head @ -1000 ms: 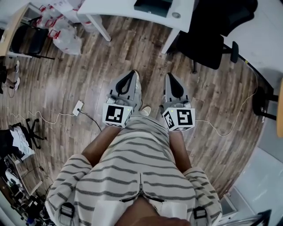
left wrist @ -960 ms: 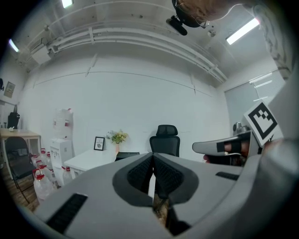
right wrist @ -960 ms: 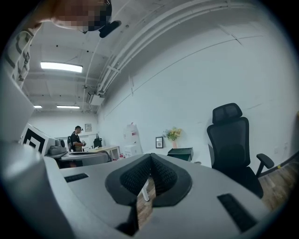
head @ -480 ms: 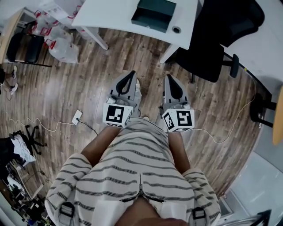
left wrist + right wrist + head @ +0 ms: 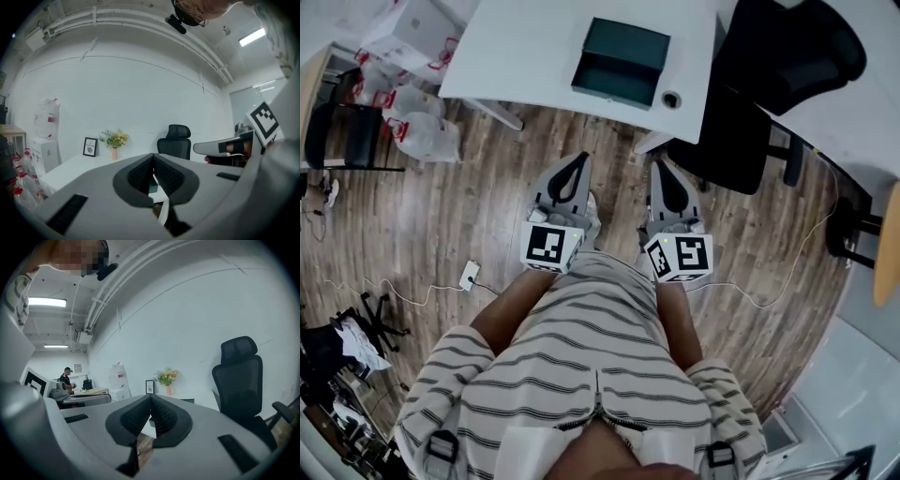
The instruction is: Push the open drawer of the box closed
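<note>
While the box [image 5: 623,47] sits drawer [image 5: 614,82] open near the table [image 5: 534,47] edge, your left gripper [image 5: 577,159] and right gripper [image 5: 661,169] hang pinched together, well short.

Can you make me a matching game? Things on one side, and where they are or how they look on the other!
Things:
1. office chair
2. power strip
3. green box
4. left gripper

Place or state:
A. on top of the white table
B. lying on the wooden floor
C. jaws together, empty
D. black, beside that table

Pairs: 1-D, 2-B, 3-A, 4-C
</note>
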